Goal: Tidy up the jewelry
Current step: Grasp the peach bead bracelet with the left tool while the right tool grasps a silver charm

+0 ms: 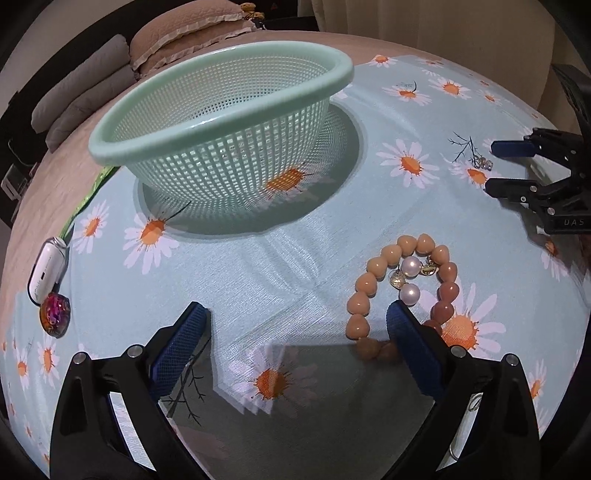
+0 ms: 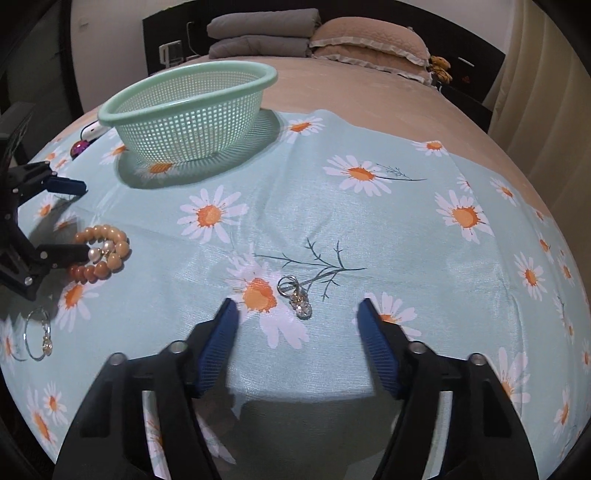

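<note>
**Both grippers spread wide over jewelry on a daisy cloth**

The left gripper (image 1: 297, 314) hangs low over a pale blue daisy-print cloth (image 1: 258, 266), its blue-padded fingers wide apart and holding nothing. A bracelet of peach heart-shaped beads (image 1: 373, 282) lies in a loop just ahead of the gripper's right-hand finger, whose tip overlaps the near side of the loop; whether it touches the beads cannot be told. Inside the loop rest two pearl earrings (image 1: 410, 280) with small gold fittings. From the right wrist view the same finger reaches into the bracelet (image 2: 110, 254) from the left.

The right gripper (image 2: 297, 308) is likewise open and empty. A small silver ring with a crystal charm (image 2: 297, 295) lies on the cloth between its fingertips, slightly ahead of them and nearer the left-hand one, beside an orange daisy centre. In the left wrist view the right gripper (image 1: 489, 166) enters from the right edge with that ring (image 1: 482, 162) between its tips.

A mint-green mesh basket (image 1: 221, 122) stands upright at the far side of the cloth, well apart from both grippers. A thin wire hoop earring (image 2: 38, 334) lies near the cloth's left edge in the right wrist view. A white case (image 1: 46, 271) and a round purple glittery piece (image 1: 55, 314) sit touching at the far left. Folded grey blankets (image 2: 258, 31) and pillows (image 2: 369, 40) lie on the bed behind.
</note>
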Tool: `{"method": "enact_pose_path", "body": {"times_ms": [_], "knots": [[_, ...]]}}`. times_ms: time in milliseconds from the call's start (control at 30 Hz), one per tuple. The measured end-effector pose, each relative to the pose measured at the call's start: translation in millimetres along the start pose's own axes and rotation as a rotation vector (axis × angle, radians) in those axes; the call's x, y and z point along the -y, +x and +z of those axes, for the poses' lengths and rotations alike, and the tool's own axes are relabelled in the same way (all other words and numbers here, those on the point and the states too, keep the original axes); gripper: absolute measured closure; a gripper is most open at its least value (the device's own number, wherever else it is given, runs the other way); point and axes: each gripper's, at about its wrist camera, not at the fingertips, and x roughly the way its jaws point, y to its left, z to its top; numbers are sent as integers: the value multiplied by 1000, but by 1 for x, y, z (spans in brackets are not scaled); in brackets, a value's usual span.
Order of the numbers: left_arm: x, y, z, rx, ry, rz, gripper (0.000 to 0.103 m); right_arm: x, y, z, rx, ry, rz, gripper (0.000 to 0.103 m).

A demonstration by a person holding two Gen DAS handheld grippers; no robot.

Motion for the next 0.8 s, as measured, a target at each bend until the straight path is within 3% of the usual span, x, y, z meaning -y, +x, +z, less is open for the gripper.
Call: {"method": "enact_pose_path", "body": {"times_ms": [33,67,233,433,567,633,800], "knots": [[-1,0,-1,1,-6,5,11,-2,0,2,-1,-18,-26,86],[0,-1,-1,-1,0,5,12,-3,3,3,-22,-23,-16,92],[6,-10,-6,-7,46,-3,49,2,8,4,-55,6,20,93],[-7,-20,-18,-20,44,-1,70,5,5,4,-78,13,34,93],[-24,-32,-32,-35,21,40,73,9,4,3,-86,18,42,93],[-37,-39,-41,-52,-6,67,88,8,4,3,-87,8,36,93],[-73,-58,-66,-50,-98,91,91,8,5,4,-102,20,36,93]]}}
